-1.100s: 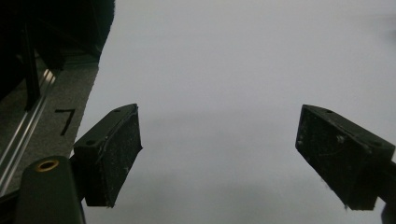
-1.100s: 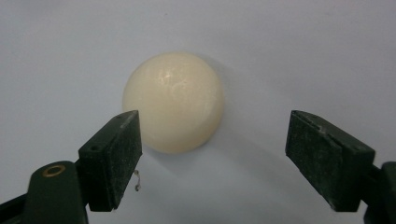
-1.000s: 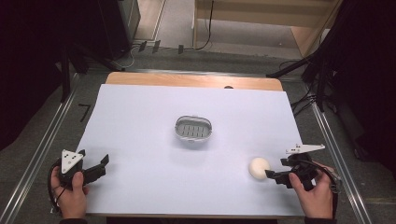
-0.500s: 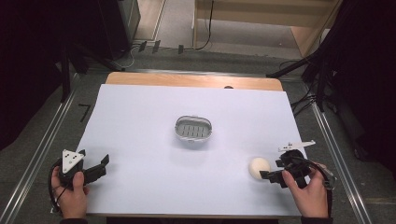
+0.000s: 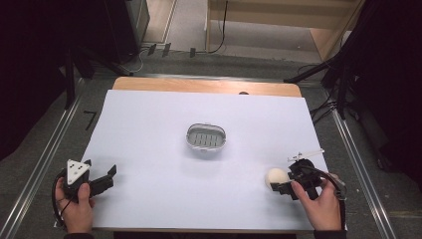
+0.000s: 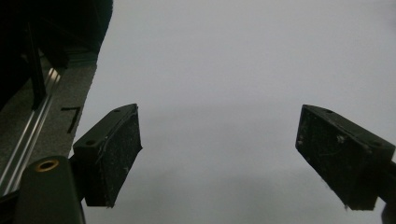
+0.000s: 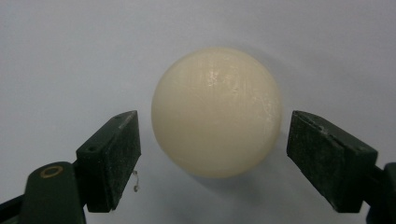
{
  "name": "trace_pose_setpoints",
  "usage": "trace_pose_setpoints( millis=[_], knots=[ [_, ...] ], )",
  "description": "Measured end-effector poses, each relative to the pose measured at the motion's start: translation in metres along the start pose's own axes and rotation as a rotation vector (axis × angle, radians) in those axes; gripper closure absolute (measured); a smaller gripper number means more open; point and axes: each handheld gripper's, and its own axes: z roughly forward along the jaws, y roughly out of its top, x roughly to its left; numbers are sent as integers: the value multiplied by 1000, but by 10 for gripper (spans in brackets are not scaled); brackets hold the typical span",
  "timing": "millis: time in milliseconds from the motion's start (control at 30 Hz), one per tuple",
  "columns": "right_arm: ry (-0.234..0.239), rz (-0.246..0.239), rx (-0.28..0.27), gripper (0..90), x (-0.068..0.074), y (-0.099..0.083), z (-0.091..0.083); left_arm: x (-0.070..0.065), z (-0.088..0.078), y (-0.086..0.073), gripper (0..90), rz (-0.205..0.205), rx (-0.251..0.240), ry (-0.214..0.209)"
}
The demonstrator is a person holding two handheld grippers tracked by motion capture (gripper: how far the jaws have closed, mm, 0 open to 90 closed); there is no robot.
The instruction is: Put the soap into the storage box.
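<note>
The cream ball (image 7: 216,112) is flanked by the spread jaws of the right gripper (image 7: 212,158), untouched, near the surface's (image 5: 149,129) right front corner. The left gripper (image 6: 233,158) is held wide open over nothing at the left front corner.

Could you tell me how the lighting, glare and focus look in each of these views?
High view: even light on the white table sheet, dark surroundings, slightly soft. Right gripper view: the cream ball is sharp, with a small highlight and a faint shadow beneath, between the right gripper jaws. Left gripper view: dim grey sheet, left gripper open.
</note>
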Motion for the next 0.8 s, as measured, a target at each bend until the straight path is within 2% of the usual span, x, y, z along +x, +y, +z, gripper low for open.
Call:
trace_pose_setpoints(
  millis=[800],
  knots=[
    [-51, 48, -7, 221, 4, 1, 19, 0, 0, 0, 151, 2, 1, 1]
  ],
)
